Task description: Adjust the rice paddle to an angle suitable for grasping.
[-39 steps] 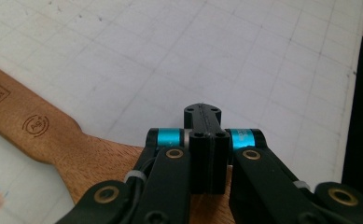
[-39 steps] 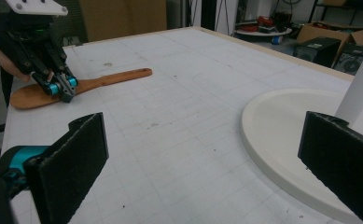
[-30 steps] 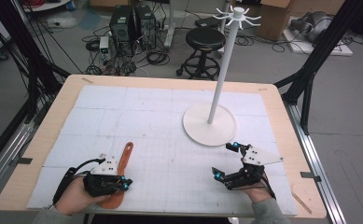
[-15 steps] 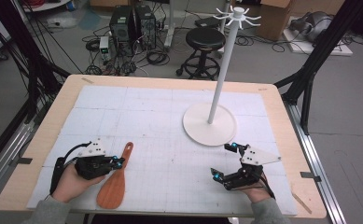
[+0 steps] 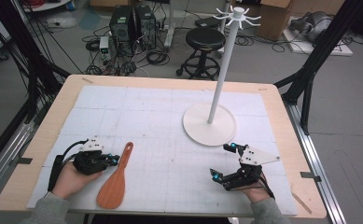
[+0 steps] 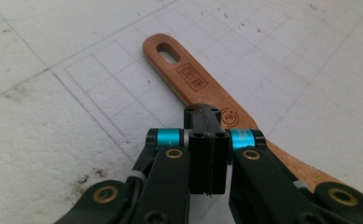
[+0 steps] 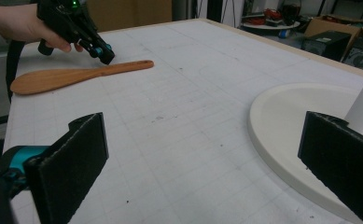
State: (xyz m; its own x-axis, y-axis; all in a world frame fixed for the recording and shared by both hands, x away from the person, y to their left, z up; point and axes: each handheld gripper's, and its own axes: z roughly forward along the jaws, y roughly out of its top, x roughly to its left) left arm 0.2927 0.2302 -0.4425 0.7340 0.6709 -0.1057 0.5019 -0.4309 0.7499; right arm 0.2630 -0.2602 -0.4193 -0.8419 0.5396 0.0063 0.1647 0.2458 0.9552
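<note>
A wooden spatula [image 5: 115, 181] lies flat on the white gridded mat, its holed handle end pointing away from me. In the left gripper view the handle [image 6: 188, 79] runs under the jaw tips. My left gripper [image 5: 116, 160] is held at the spatula's left side, its jaws pressed together with nothing between them. Its tips [image 6: 201, 112] hover close over the handle, and I cannot tell whether they touch it. From the right gripper view, the left gripper [image 7: 102, 51] sits just above the spatula [image 7: 76, 74]. My right gripper [image 5: 222, 160] rests at the front right with jaws wide open and empty [image 7: 207, 163].
A white stand with a round base [image 5: 193, 126], a tall pole and hooks at its top [image 5: 237, 14] occupies the mat's right half, just beyond the right gripper. Its base [image 7: 286, 126] is near the right jaw. The wooden table edge [image 5: 291, 140] frames the mat.
My left gripper has moved leftward and away from me, off the spatula's blade to beside its handle. The spatula and the right gripper have stayed put.
</note>
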